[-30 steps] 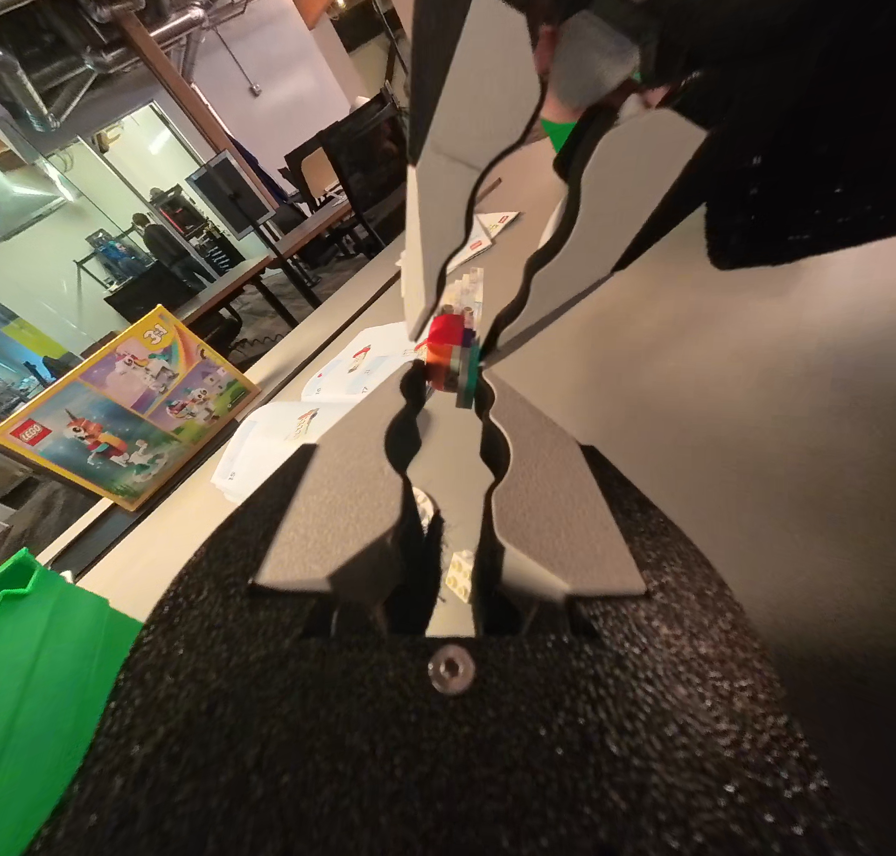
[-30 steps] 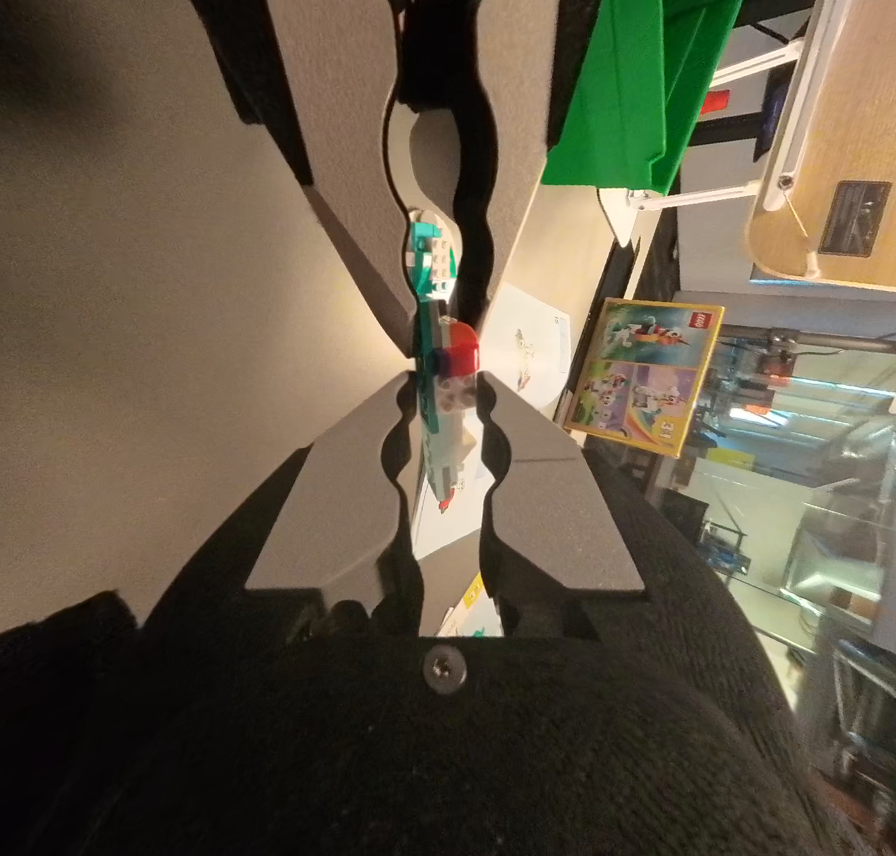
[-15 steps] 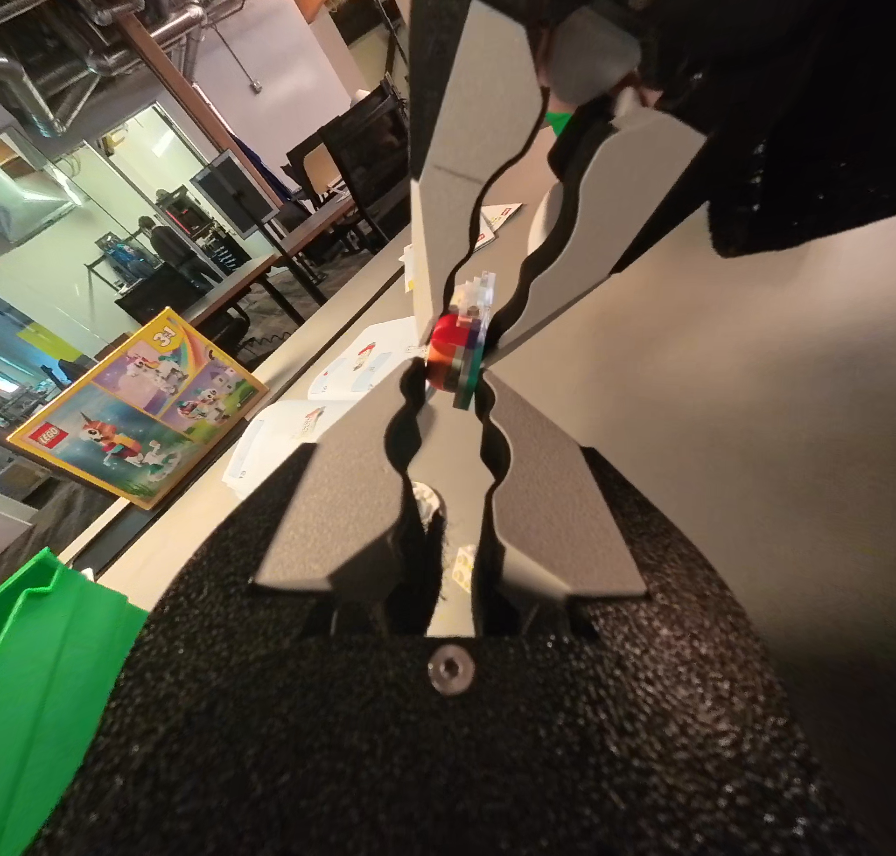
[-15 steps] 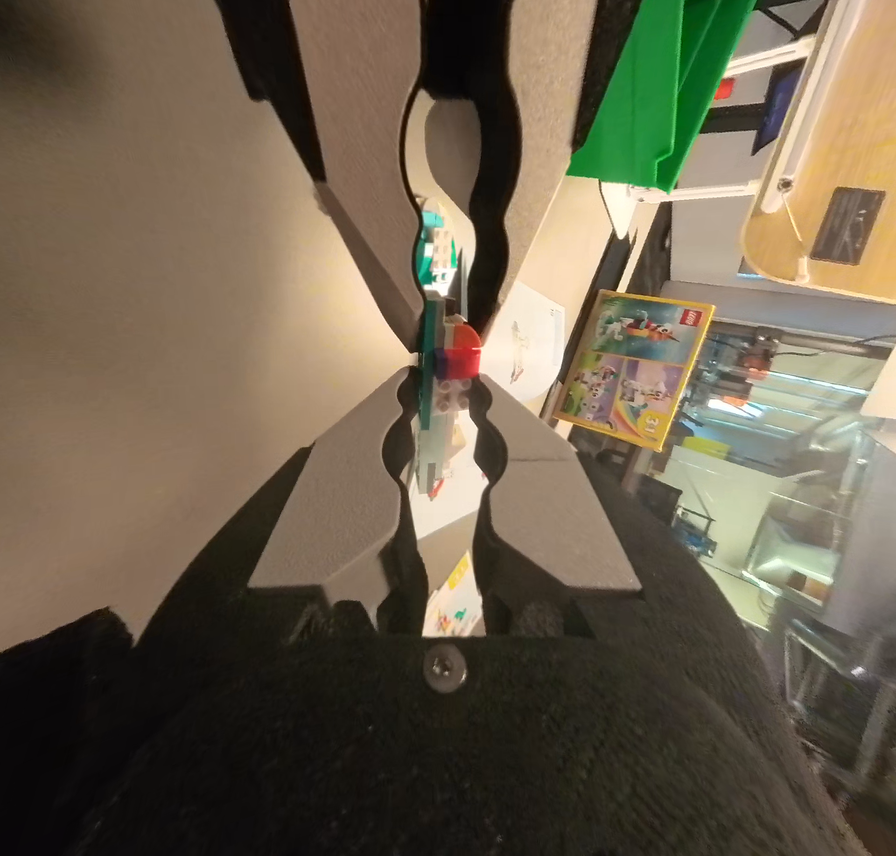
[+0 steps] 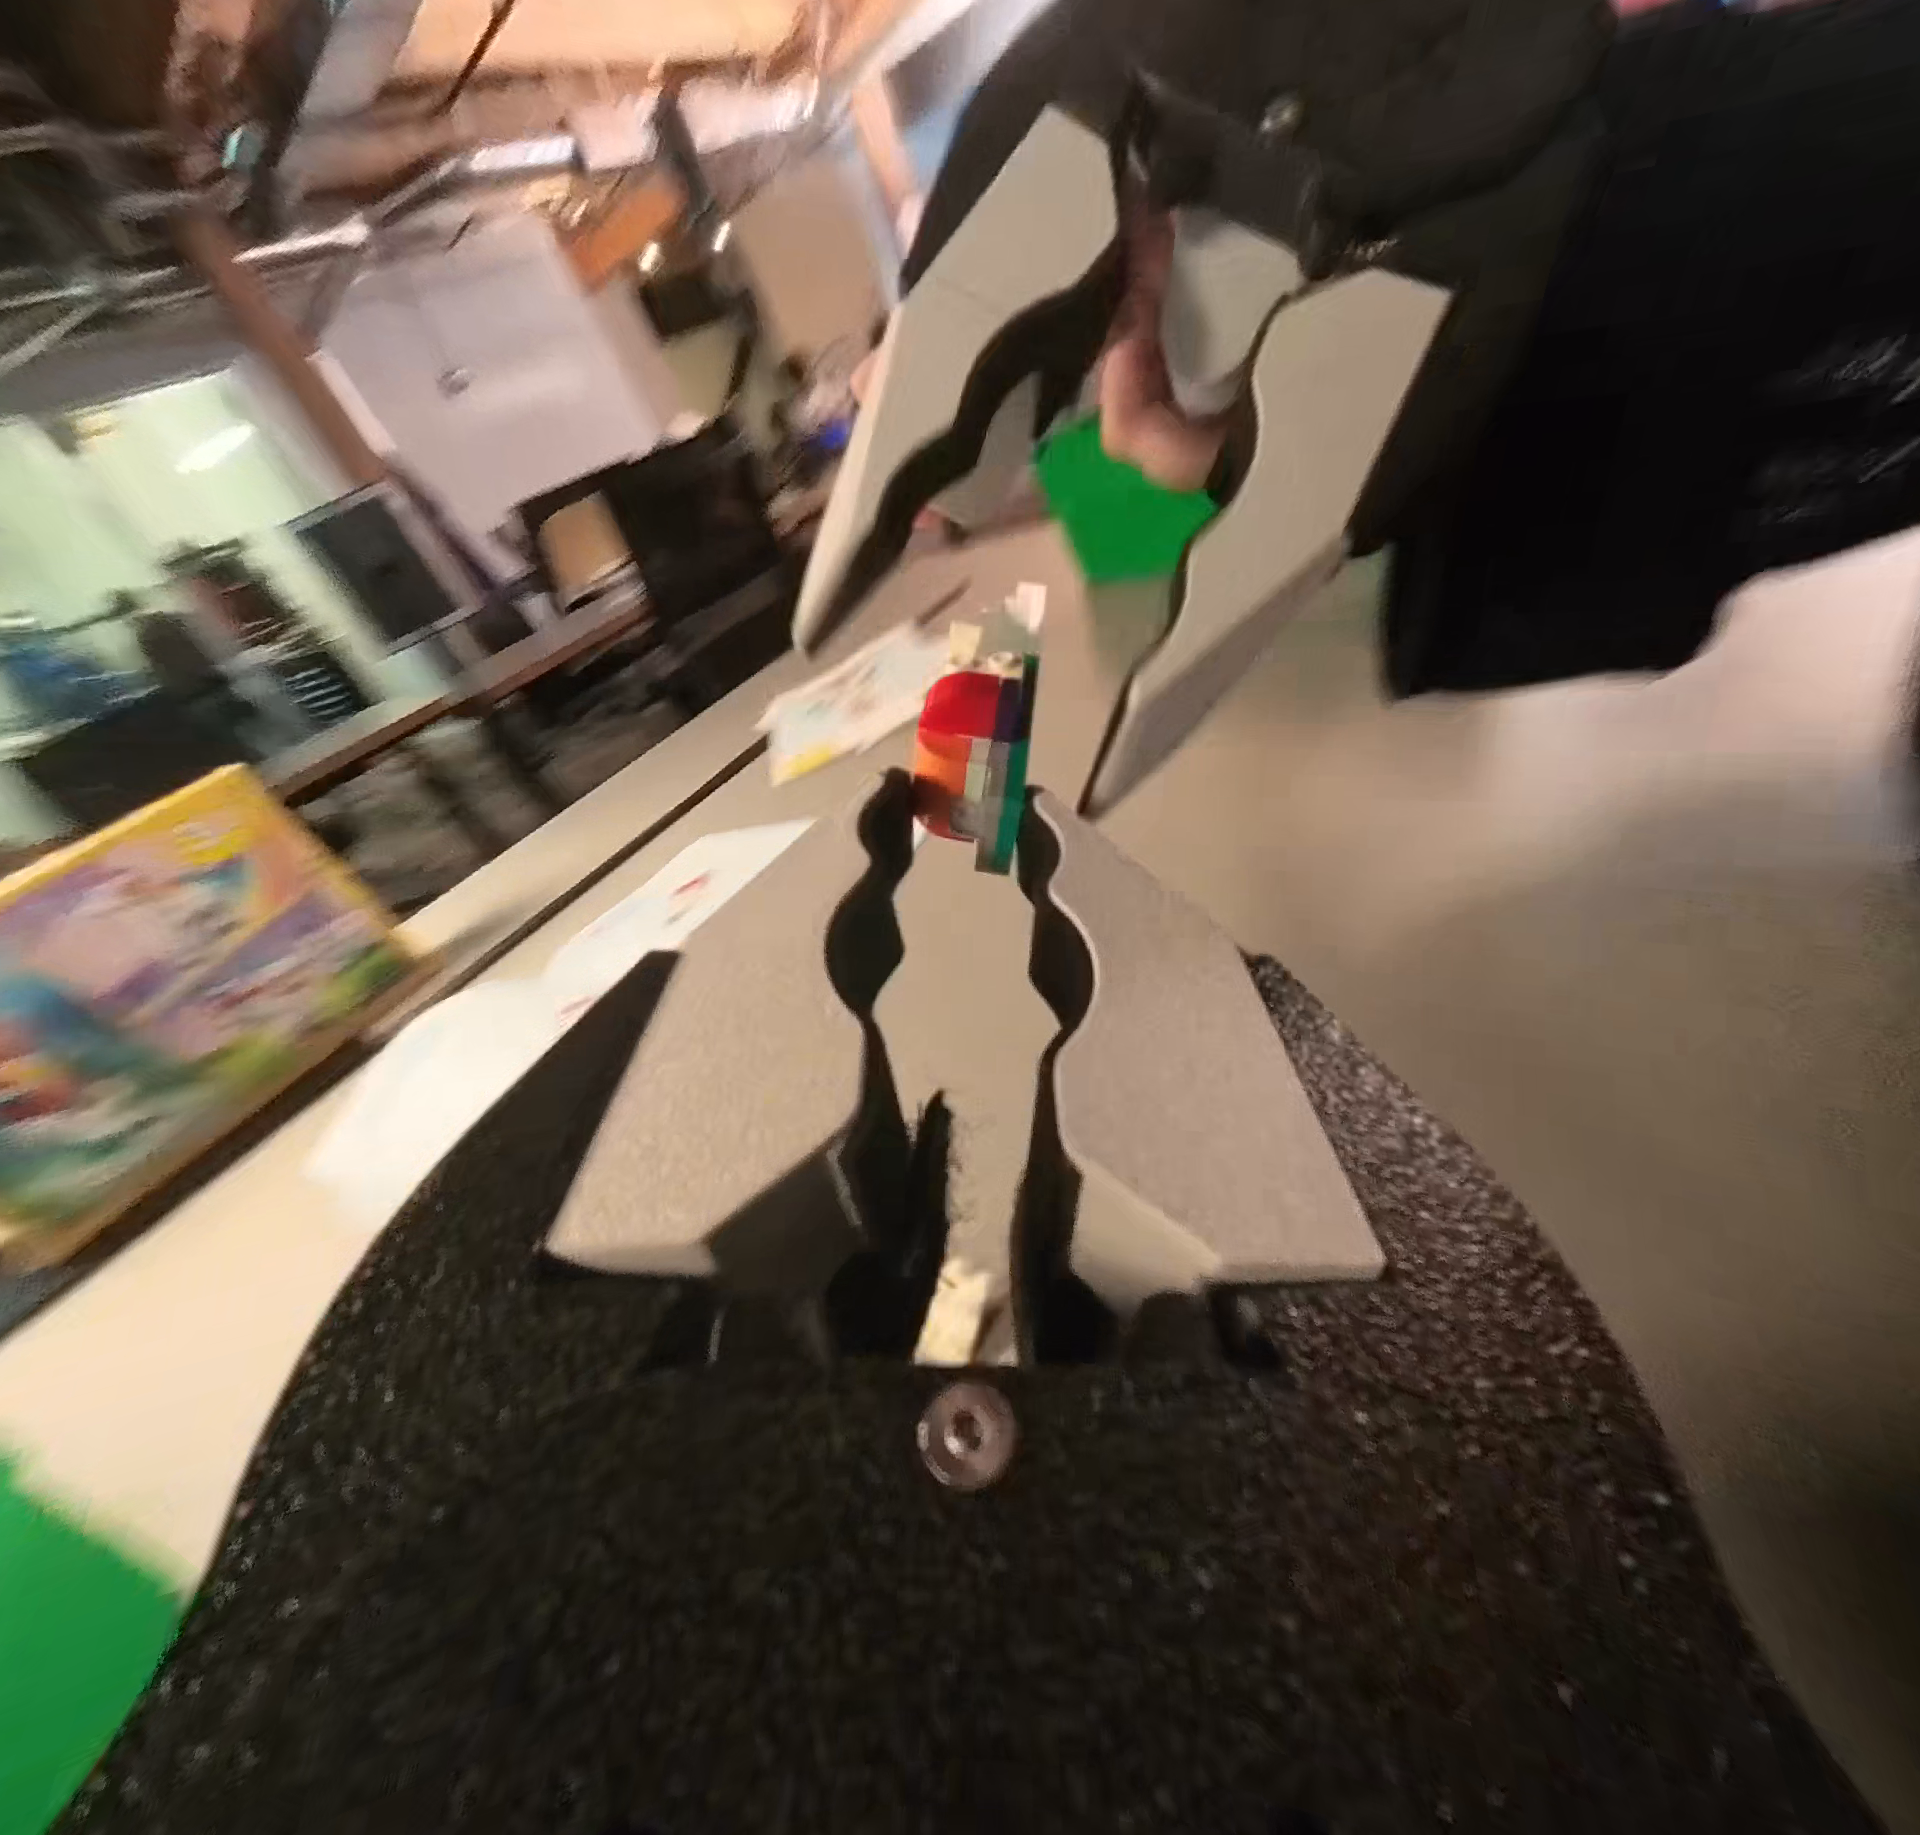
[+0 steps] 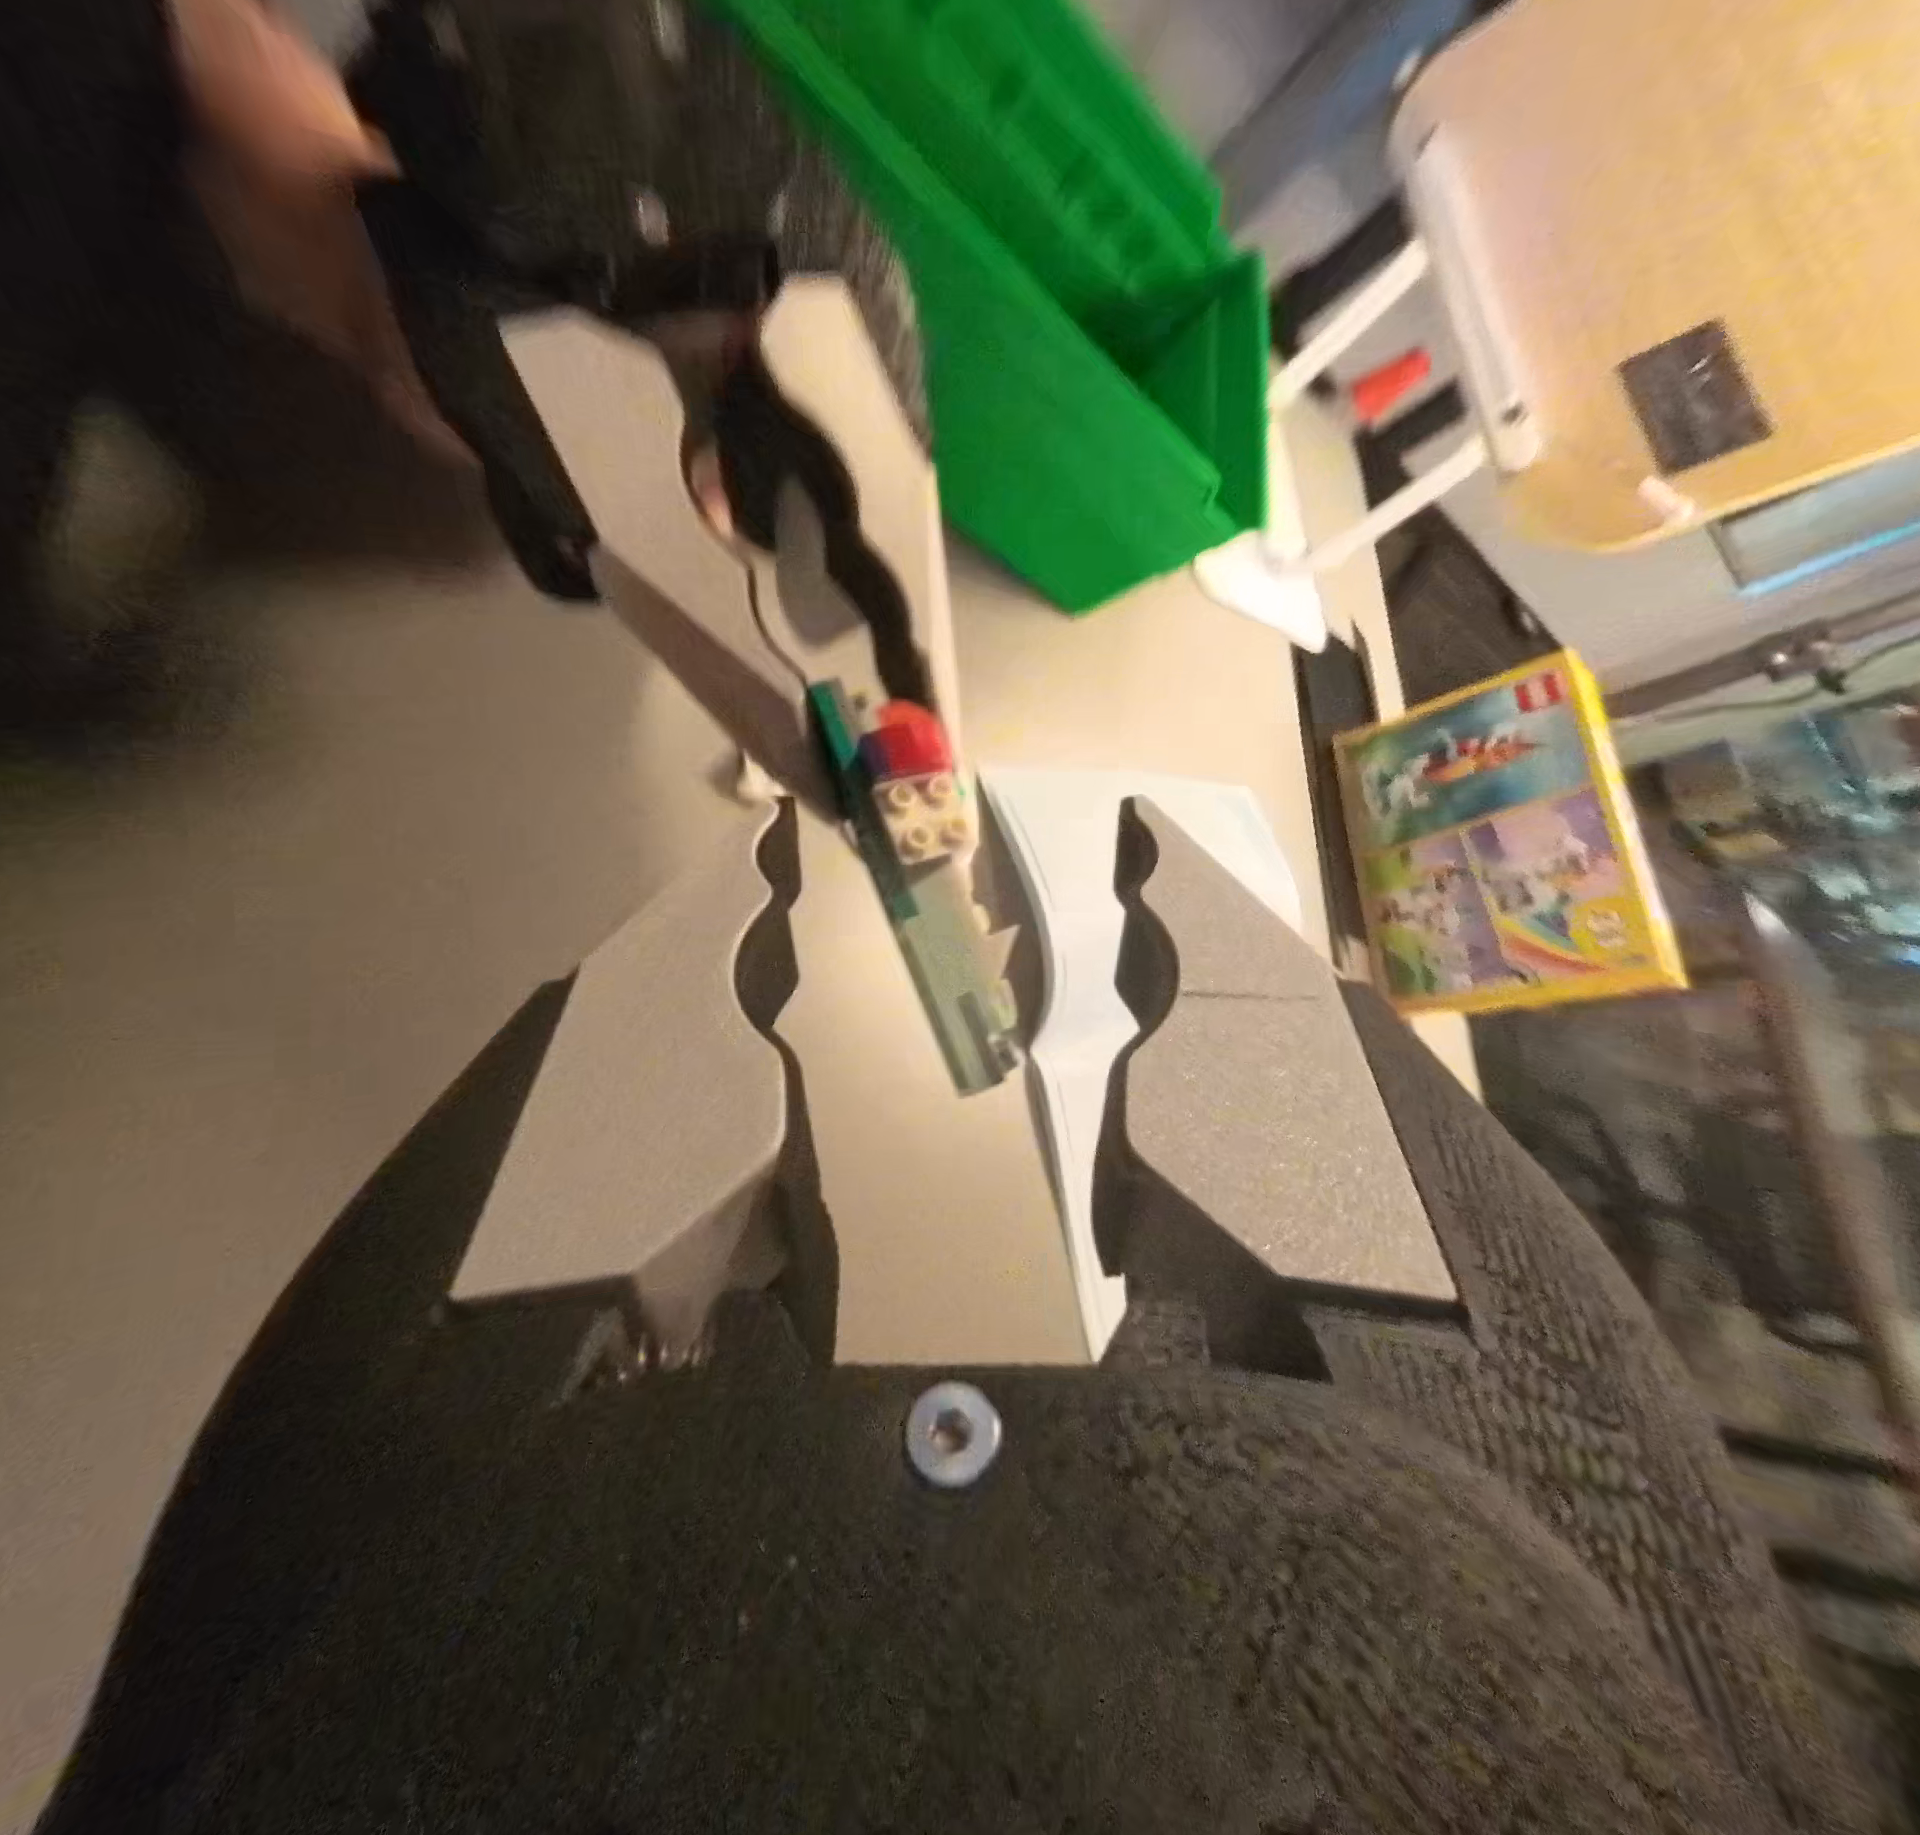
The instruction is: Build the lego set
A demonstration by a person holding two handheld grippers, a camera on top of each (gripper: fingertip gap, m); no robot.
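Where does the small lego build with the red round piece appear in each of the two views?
Left wrist view: lego build sits just above centre, clamped at the left gripper tips.
Right wrist view: lego build sits near centre, held from above by the far gripper, ahead of the open right gripper.
Shared landmark: the yellow box.

Pale table (image 6: pixel 312 902): white instruction sheets (image 6: pixel 1143 850) beside the yellow set box (image 6: pixel 1496 1016); green bin (image 6: pixel 1039 331) farther off.
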